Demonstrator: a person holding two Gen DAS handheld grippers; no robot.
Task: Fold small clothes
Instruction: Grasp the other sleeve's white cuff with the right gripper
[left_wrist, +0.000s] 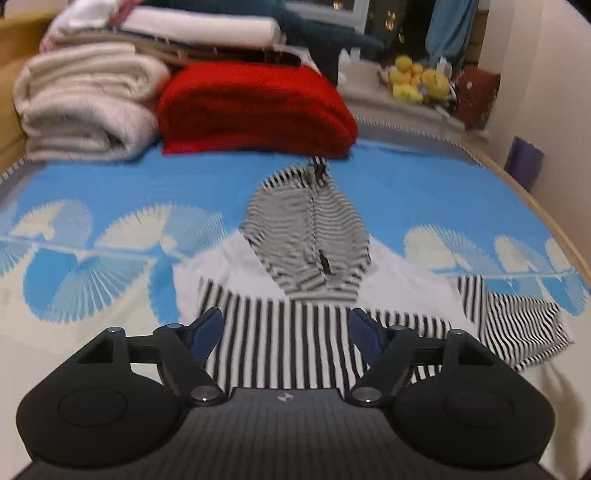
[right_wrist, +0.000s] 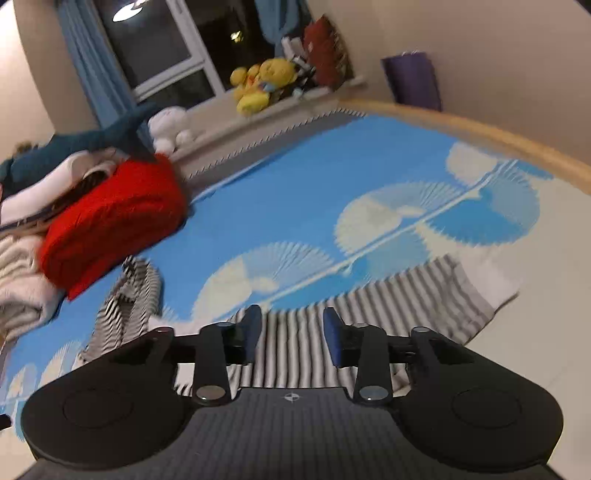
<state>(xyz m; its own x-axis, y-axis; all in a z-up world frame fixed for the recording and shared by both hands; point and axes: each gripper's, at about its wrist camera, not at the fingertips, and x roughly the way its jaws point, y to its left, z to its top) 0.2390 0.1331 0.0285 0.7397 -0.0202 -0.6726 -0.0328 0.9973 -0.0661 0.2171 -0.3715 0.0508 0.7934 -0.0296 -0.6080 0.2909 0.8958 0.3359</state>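
Observation:
A small black-and-white striped hooded top (left_wrist: 295, 332) lies flat on the blue and white patterned bedspread (left_wrist: 110, 192), its hood (left_wrist: 306, 229) laid out toward the far side. One striped sleeve (left_wrist: 517, 325) spreads to the right. My left gripper (left_wrist: 286, 328) hovers above the garment's body, jaws wide apart and nothing between them. In the right wrist view the same striped top (right_wrist: 369, 314) lies below my right gripper (right_wrist: 291, 332), whose blue pads (right_wrist: 332, 336) stand apart and hold no cloth. The hood (right_wrist: 129, 295) shows at the left there.
A folded red blanket (left_wrist: 255, 107) and a stack of cream and white bedding (left_wrist: 85, 103) sit at the far side of the bed. Yellow plush toys (right_wrist: 262, 81) rest on the window sill. A wooden bed edge (right_wrist: 480, 133) and a purple object (right_wrist: 413, 81) border the right.

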